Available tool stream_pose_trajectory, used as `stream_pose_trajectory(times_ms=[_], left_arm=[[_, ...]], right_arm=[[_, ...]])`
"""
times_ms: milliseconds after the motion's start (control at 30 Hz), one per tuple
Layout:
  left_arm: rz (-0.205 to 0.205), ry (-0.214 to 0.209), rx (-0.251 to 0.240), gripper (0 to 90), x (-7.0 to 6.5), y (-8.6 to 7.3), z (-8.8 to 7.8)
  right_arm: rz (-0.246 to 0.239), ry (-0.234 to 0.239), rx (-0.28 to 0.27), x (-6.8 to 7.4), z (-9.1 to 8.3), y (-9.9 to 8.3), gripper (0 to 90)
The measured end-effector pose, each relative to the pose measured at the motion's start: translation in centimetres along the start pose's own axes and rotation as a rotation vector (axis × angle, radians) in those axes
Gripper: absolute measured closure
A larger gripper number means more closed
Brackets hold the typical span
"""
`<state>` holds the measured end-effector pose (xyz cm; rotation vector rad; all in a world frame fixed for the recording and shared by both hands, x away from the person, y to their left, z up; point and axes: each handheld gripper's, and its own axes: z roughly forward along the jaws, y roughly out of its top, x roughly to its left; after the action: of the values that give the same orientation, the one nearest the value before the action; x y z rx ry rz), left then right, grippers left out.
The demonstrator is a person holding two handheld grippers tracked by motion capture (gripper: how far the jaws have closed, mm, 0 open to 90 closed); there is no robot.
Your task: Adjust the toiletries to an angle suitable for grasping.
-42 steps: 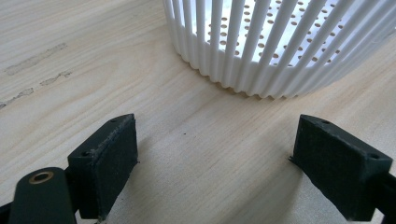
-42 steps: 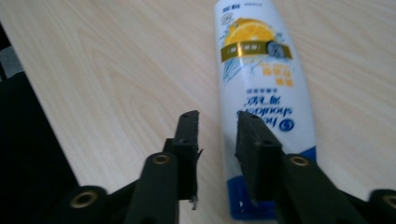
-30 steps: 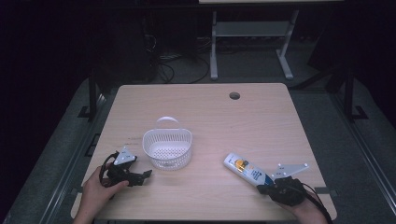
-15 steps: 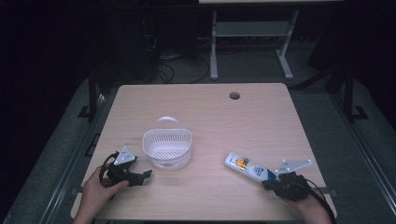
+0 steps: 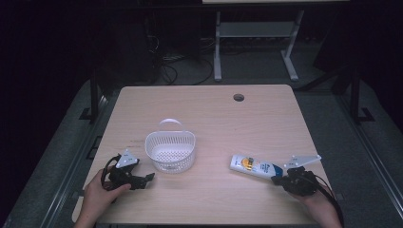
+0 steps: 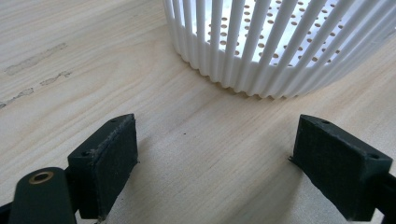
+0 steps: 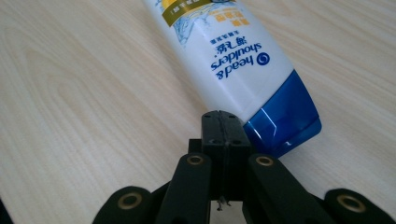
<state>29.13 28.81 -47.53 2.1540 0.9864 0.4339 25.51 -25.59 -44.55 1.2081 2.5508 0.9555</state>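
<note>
On the worktop's near right, my right tongs are pressed together empty, touching the shampoo bottle's blue cap; pushing could roll it away. Left tongs gape wide beside the basket.

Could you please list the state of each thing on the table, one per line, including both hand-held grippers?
Shampoo bottle: lying on its side on the table, blue cap toward the right hand-held gripper.
White basket: upright, empty, handle at its far side.
Left hand-held gripper: jaws open, nothing between them, just short of the basket.
Right hand-held gripper: jaws shut, empty, at the bottle's cap end.
</note>
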Motion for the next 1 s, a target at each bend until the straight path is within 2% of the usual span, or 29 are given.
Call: stream_pose_trajectory(times_ms=[367,633,1000], left_arm=[[-0.001,0.0,0.0,13.0,0.0,0.0,0.0],[0.0,0.001,-0.001,13.1,0.0,0.0,0.0],[0.0,0.0,-0.001,13.0,0.0,0.0,0.0]], right_arm=[[0.023,-0.018,-0.014,-1.5,0.4,0.5,89.7],[0.048,-0.029,-0.029,-3.3,1.0,1.4,89.7],[0.069,-0.06,-0.042,-4.5,1.7,2.7,89.7]])
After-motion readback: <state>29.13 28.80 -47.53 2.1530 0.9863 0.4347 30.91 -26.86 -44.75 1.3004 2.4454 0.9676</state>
